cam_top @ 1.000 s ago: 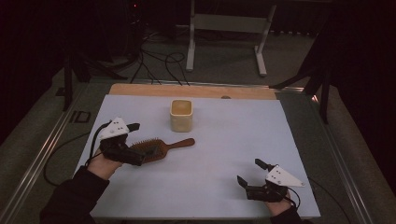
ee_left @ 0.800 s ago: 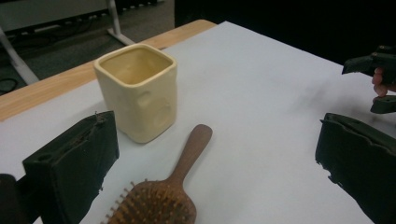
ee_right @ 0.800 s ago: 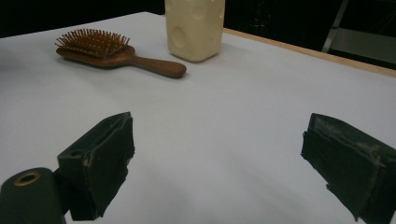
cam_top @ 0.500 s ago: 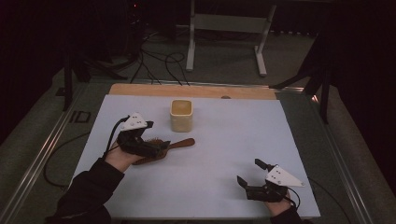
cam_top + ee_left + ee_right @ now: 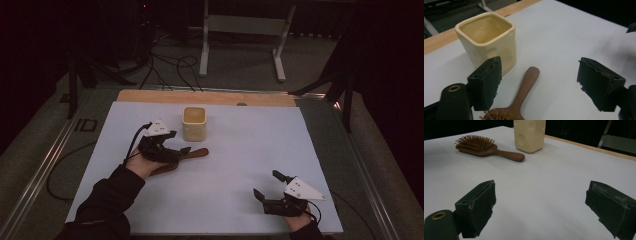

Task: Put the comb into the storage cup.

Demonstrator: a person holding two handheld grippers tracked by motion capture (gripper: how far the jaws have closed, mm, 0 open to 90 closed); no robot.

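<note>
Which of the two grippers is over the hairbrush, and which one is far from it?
The left gripper is over the wooden hairbrush, its jaws either side of the handle beside the cream cup. The right gripper sits apart, open, near the table's front edge.

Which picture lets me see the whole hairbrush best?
The right gripper view: the hairbrush lies there whole, bristles up, handle toward the cream cup. The left gripper view cuts it off, giving its handle and a few bristles. In the high view the left gripper covers its head.

Hairbrush (image 5: 511,110) head (bristles mostly) cut off by left gripper view's bottom edge
</note>
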